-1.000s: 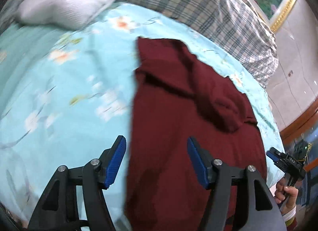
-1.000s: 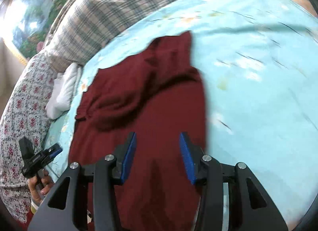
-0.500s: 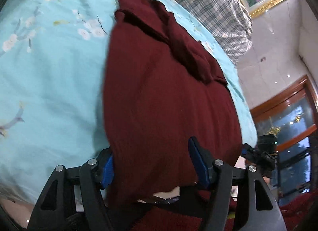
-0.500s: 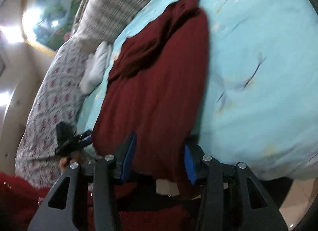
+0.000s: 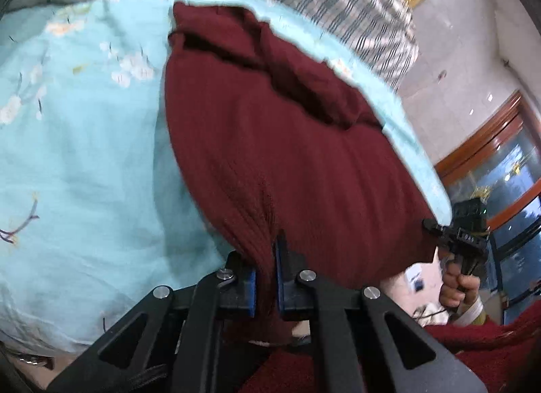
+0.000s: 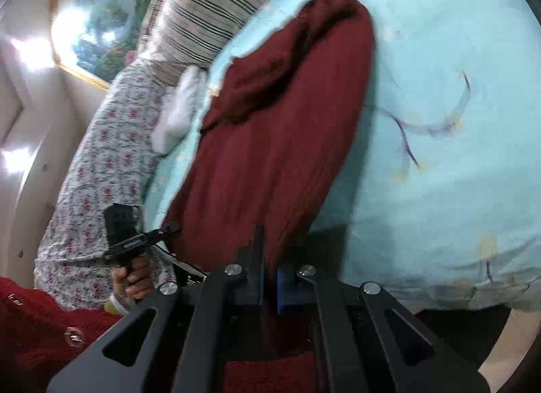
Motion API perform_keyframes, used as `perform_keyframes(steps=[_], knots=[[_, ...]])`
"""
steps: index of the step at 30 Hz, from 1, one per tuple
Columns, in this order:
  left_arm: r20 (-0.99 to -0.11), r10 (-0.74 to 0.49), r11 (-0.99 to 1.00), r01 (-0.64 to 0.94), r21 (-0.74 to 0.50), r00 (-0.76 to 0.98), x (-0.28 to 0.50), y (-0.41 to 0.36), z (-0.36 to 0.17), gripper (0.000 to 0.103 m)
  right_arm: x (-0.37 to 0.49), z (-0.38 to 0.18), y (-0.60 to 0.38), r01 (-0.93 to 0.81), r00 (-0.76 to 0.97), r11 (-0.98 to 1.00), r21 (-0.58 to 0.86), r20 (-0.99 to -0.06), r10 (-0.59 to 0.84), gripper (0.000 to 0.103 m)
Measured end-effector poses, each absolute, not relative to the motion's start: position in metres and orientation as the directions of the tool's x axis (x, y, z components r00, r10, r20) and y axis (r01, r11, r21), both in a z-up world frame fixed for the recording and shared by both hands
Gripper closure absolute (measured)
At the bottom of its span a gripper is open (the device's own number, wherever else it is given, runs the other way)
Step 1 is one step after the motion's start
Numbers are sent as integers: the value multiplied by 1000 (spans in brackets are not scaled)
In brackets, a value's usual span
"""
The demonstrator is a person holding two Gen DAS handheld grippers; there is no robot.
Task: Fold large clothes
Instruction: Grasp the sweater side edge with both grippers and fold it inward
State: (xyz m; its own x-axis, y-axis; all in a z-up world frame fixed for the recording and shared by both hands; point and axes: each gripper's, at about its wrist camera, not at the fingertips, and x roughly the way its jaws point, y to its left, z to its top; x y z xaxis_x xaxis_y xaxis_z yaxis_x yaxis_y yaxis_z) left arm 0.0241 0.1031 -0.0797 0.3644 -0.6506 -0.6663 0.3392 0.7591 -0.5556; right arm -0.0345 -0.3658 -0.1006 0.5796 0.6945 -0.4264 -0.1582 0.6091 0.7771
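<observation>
A dark red knit garment (image 5: 287, 143) lies lengthwise on a light blue flowered bedsheet (image 5: 84, 156), its sleeves folded across the far end. My left gripper (image 5: 265, 288) is shut on the garment's near hem at its left corner. My right gripper (image 6: 268, 286) is shut on the near hem of the same garment (image 6: 277, 143) at its right corner. Each gripper shows in the other's view, the right one (image 5: 463, 241) and the left one (image 6: 135, 241), held in a hand at the bed's near edge.
A plaid quilt (image 5: 338, 4) lies across the far side of the bed. A white pillow (image 6: 179, 112) and a flowered cover (image 6: 101, 173) lie to the left. A framed picture (image 6: 91, 21) hangs on the wall. A wood-framed glass door (image 5: 500, 170) stands at the right.
Both grippers have dropped to the bed's near edge and closed on the garment's hem. A second ago both were open above the garment.
</observation>
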Motion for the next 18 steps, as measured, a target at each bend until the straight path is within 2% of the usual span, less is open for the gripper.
perform_keyframes(steps=[3,8,13,18], knots=[[-611,-663,748,351,-563,432,23,107,-56,97,-32,-77,-375,-203,617,585,785,-362,699,98],[-546,-662,744,365,-559,514,35,114,-20,97,-15,-43,-381,-258,657,585,769,-304,690,98],[-478,-654,744,387,-545,586,77,111,17,97,20,-13,-389,-295,694,597,746,-263,671,98],[-470,-614,771,355,-529,634,141,98,42,97,82,6,-407,-259,749,639,724,-267,606,98]])
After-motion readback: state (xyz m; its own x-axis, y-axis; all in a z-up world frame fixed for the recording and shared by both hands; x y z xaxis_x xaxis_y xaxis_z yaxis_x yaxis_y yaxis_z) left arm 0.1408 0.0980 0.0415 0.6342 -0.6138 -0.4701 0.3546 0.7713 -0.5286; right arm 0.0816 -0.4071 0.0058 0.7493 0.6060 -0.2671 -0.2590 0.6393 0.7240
